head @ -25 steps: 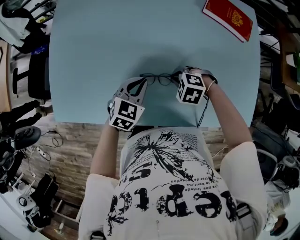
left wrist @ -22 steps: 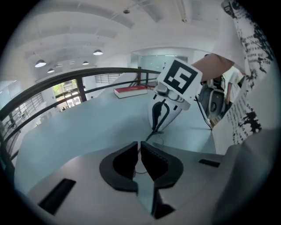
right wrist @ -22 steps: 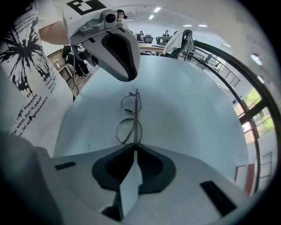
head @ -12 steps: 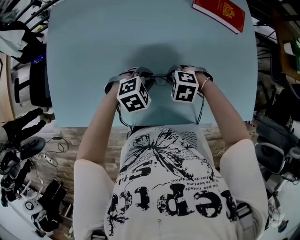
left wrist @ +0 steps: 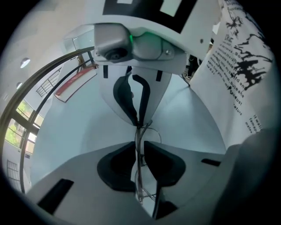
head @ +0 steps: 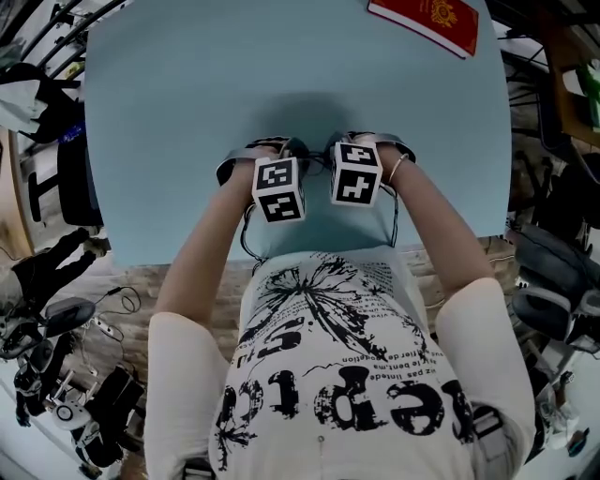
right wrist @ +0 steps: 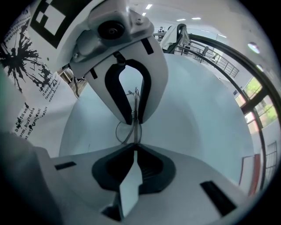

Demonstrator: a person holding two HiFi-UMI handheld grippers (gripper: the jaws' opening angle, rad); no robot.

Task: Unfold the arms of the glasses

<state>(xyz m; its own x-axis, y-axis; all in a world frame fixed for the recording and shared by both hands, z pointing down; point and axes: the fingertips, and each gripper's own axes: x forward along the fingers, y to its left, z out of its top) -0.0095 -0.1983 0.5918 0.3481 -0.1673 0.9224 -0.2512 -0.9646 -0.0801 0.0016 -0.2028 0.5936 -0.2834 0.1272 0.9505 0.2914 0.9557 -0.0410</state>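
table (head: 169, 112): pale blue | booklet (head: 427, 19): red, gold emblem | shirt (head: 337, 375): white, black print

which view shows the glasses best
The left gripper view: the glasses show their frame and a lens up close, pinched in the left claw. The right gripper view shows only a thin wire and lens rim; the head view, barely a sliver.

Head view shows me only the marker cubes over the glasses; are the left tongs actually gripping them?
Observer: Yes; the left gripper view shows the left tongs closed on the thin wire frame of the glasses.
Operator: And the other side?
Observer: The right gripper view shows the right tongs pinched shut on the frame too.
Operator: How do the two sit?
Observer: Tip facing tip, with only a short stretch of frame and one lens rim between them.
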